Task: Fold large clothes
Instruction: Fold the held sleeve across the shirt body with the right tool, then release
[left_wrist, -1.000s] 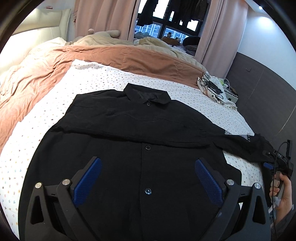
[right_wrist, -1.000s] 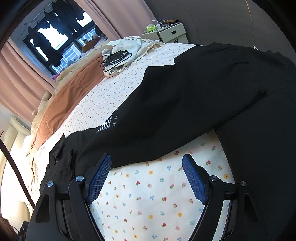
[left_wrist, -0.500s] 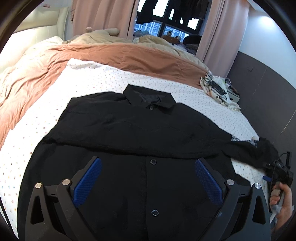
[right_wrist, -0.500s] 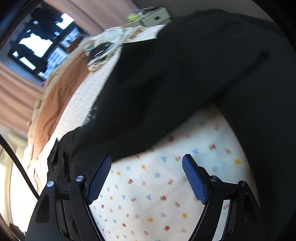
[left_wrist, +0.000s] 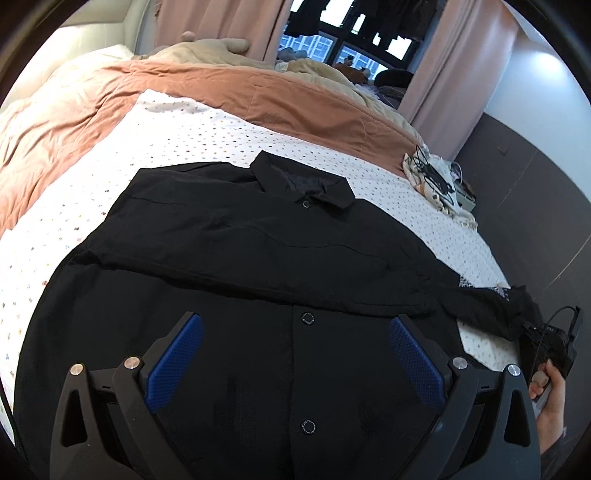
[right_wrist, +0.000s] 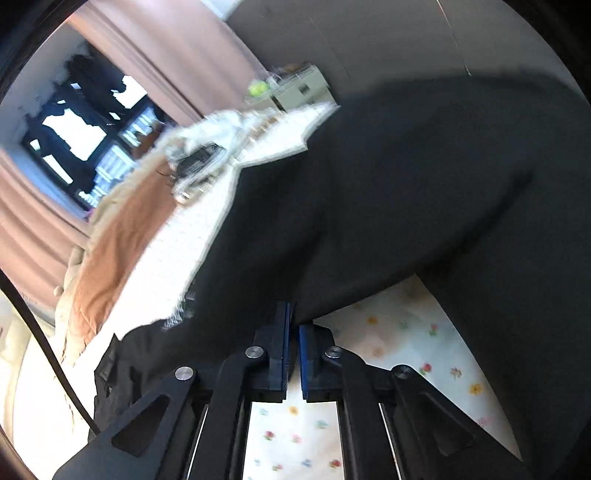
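Shirt (left_wrist: 280, 258), black and buttoned, lies face up on the bed (left_wrist: 229, 133), one sleeve already across the chest. Right tongs (right_wrist: 291, 332) have just snapped closed, apparently pinching the other sleeve's (right_wrist: 369, 206) edge, though blur hides the bite. Left tongs (left_wrist: 295, 365) hover wide open, empty, over the placket. Best now: lift low, carry that sleeve flat across, no bunching.

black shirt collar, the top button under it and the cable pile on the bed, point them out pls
collar (left_wrist: 301, 183), left wrist view, middle of the flat collar
top button (left_wrist: 306, 204), left wrist view, centre of the button
cable pile (left_wrist: 436, 179), left wrist view, dark cables on the pale cloth
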